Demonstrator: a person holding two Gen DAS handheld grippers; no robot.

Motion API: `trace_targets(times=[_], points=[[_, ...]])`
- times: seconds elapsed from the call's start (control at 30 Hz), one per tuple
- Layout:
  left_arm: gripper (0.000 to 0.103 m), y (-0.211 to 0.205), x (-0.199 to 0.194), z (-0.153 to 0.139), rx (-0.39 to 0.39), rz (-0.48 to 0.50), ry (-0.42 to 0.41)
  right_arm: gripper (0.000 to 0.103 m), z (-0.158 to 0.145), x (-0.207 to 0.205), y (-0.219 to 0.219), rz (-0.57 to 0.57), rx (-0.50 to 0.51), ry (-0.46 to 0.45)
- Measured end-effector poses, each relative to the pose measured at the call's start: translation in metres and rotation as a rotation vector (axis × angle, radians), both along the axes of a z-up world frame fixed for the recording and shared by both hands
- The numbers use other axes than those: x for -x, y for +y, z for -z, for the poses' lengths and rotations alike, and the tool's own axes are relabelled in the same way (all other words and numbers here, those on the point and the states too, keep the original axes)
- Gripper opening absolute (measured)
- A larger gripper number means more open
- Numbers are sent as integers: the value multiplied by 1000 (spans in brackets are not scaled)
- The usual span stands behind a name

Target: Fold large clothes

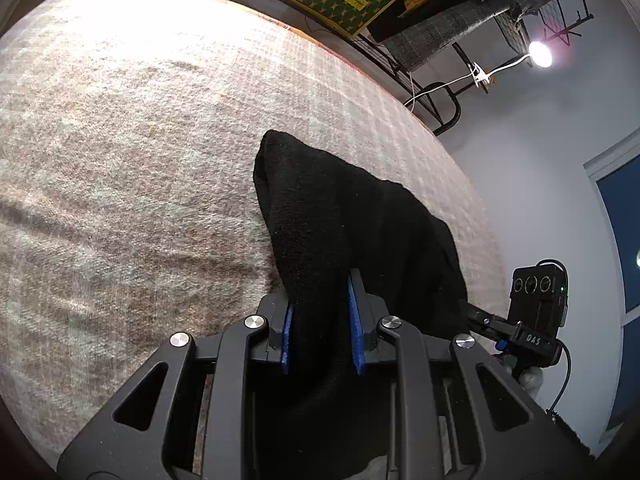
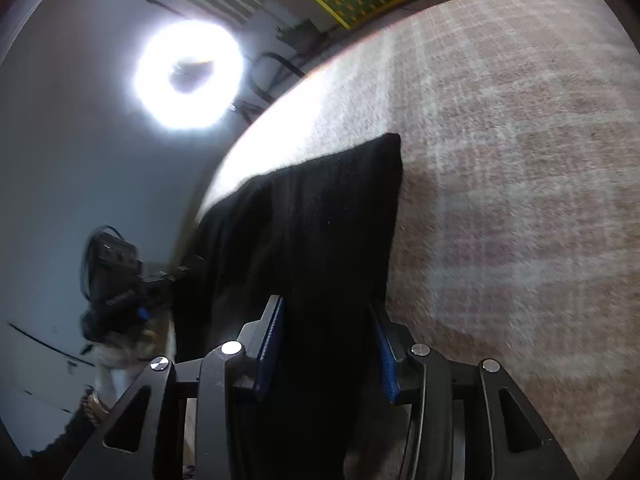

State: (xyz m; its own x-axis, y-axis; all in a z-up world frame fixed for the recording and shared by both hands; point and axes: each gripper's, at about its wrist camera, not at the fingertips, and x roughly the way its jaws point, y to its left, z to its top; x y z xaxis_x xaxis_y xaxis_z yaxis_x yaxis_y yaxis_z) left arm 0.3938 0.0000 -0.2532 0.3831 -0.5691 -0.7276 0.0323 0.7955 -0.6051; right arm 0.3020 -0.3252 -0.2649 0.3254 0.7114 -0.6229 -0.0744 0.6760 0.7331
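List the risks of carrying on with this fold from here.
1. Both grippers, left and right, pinch thick bunches of the black garment; an outer layer could slip free mid-fold.
2. The garment hangs bunched between them, not spread, so creases may get folded in.
3. The plaid blanket underneath already shows ripples; dragging the garment could pull it along.

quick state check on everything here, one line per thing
left gripper: shut on the black garment
right gripper: shut on the black garment
black garment: lifted, hanging between both grippers above the plaid blanket
plaid blanket: spread flat
ring light: on
clip lamp: on
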Motion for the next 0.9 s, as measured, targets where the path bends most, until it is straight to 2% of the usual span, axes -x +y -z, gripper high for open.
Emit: trace_targets(times=[0.07,0.13,0.23,0.37,0.47,0.5,0.57,0.6,0.67,0.7,0.73,0.77,0.9], points=[[21,4,0,4,9,-4,6,44,5,-1,-1,20,-73,22],[21,4,2,3,5,-3,3,35,10,-3,2,25,-124,39],[21,3,7,-6,-4,2,-15,27,-5,-1,13,-4,-27,-5],[20,-2,15,-26,-4,10,-50,23,-35,5,21,-29,105,-90],[20,-11,21,-42,-4,20,-80,14,-53,8,21,-32,146,-139],[20,-14,22,-46,-1,26,-88,4,-58,4,18,-34,142,-149],[20,-24,23,-53,-26,43,-114,3,-67,3,13,-42,135,-165],[20,-28,23,-53,-46,46,-118,4,-69,2,10,-54,144,-160],[20,-27,19,-48,-53,34,-104,8,-62,-2,2,-69,91,-117],[20,-25,17,-43,-60,26,-92,20,-58,-4,-3,-50,83,-96],[20,-22,14,-38,-65,18,-84,39,-52,-5,-8,-33,80,-78],[20,-16,11,-31,-66,4,-66,45,-47,-7,-10,-25,80,-67],[20,0,3,-9,-36,-26,-16,46,-6,-14,-5,-48,-3,25]])
